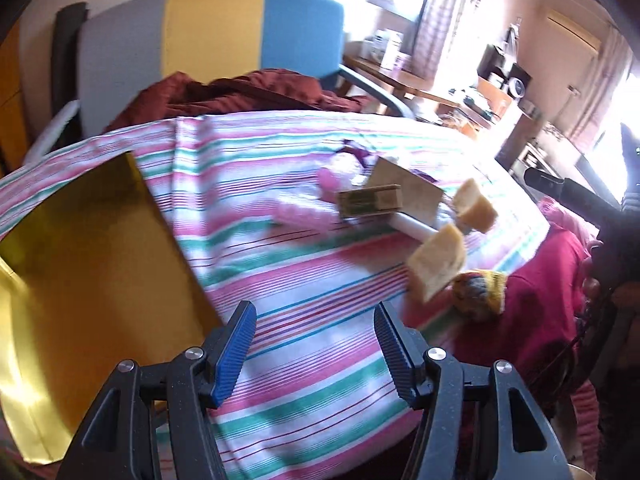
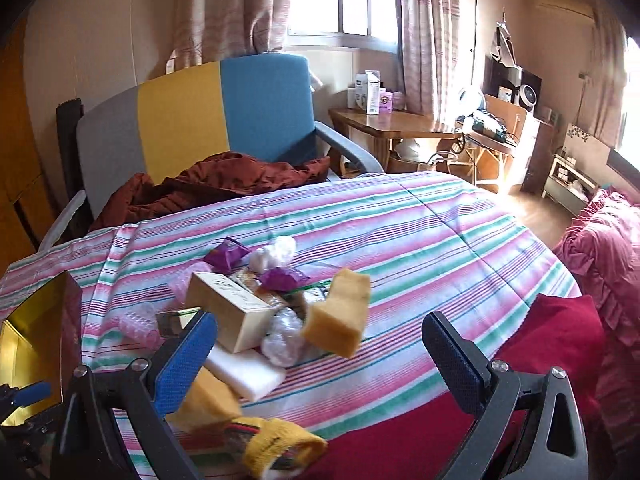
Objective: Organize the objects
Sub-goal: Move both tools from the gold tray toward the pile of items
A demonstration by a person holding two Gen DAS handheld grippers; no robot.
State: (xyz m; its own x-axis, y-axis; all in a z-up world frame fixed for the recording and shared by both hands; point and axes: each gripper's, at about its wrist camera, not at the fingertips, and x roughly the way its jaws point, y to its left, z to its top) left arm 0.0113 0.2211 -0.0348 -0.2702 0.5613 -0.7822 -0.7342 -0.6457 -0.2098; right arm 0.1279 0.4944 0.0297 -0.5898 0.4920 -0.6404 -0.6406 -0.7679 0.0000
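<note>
Far left sat the gold-lined box (image 1: 92,240), open side up, on the striped cloth (image 1: 320,340). The left gripper (image 1: 316,344) hovered beside it w/ jaws apart, nothing between them. Toward the middle lay the pile to sort: a cardboard box (image 2: 230,312), purple wrappers (image 2: 226,256), pink rollers (image 2: 140,322), plastic wads and a yellow sponge (image 2: 338,312), all touching or overlapping. The right gripper (image 2: 320,356) was over the pile's near edge, also spread wide & empty; a 2nd sponge (image 2: 208,400) and a yellow sock (image 2: 276,448) lay just under it. Best bet, imo: take the loose sponge first, squeeze across its narrow sides, lift clear before swinging left to the box, so the stack isn't dragged.
</note>
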